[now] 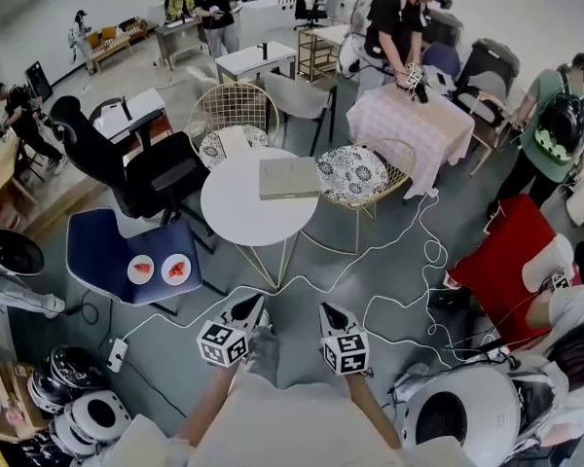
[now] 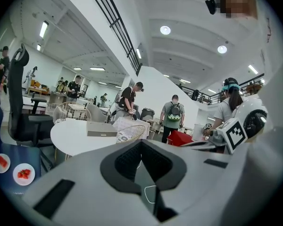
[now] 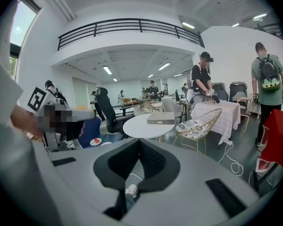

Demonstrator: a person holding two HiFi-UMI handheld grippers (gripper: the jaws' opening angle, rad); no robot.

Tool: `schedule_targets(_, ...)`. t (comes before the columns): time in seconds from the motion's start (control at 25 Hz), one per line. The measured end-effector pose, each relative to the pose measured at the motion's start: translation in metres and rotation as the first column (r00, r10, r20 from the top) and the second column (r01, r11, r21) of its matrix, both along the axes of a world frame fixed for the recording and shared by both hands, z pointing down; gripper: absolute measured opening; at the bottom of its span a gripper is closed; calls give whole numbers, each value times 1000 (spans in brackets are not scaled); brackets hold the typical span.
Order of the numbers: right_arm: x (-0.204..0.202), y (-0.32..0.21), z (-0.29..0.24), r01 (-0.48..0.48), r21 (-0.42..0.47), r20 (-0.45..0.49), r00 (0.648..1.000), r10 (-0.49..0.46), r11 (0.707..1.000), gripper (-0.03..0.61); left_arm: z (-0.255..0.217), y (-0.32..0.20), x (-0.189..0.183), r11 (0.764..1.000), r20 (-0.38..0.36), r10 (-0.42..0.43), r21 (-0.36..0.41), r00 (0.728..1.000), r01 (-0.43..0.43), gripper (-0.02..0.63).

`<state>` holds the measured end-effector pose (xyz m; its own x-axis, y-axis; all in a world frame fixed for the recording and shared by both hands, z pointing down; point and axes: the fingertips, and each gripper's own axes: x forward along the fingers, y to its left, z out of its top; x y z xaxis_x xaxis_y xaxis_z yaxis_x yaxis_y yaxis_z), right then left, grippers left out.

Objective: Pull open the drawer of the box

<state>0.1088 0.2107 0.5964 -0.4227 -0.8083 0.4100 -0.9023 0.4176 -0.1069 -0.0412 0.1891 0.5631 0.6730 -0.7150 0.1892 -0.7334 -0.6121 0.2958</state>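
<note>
Box [image 1: 290, 177] with the drawer lies flat on the round white tabletop [image 1: 236, 217], toward its far right edge, grey and low, its drawer shut as far as the head view shows. In the left gripper view the box [image 2: 101, 128] sits on the tabletop beyond the jaws; in the right gripper view it [image 3: 161, 118] lies likewise ahead, well apart from the gripper.

Left gripper [image 1: 251, 305] and right gripper [image 1: 328, 311] are both held low, close in front of the person, side by side above the grey floor and well short of the tabletop. Each gripper view shows the dark pads brought together with only a thin slit between them and nothing held: left gripper [image 2: 141, 142], right gripper [image 3: 139, 142].

Two gold wire chairs stand against the tabletop, one behind it [image 1: 236, 115] and one to its right [image 1: 389, 163] with a patterned cushion. A blue chair [image 1: 102, 246] to the left carries two small plates [image 1: 141, 269] with red food. A white cable [image 1: 409, 261] snakes over the floor to the right. Several people stand farther back in the room
</note>
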Motion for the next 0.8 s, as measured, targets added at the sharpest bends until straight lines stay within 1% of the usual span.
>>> schedule_targets(0.28,-1,-45,12,-37,-32,-1,999,37,999,16,7,-54,4,999,-3,43,-8,999,-43,11)
schedule_targets(0.56,-20,-95,26,-31,-72,-21,999,29,997,15,22,-113,-16,998,-17,41,-44,999,-42,11)
schedule_targets(0.8,-34,-157,25,-45,-87,-40,998,42,995,16,25,-178,-29,996,-32,58,-62,998,-60,12)
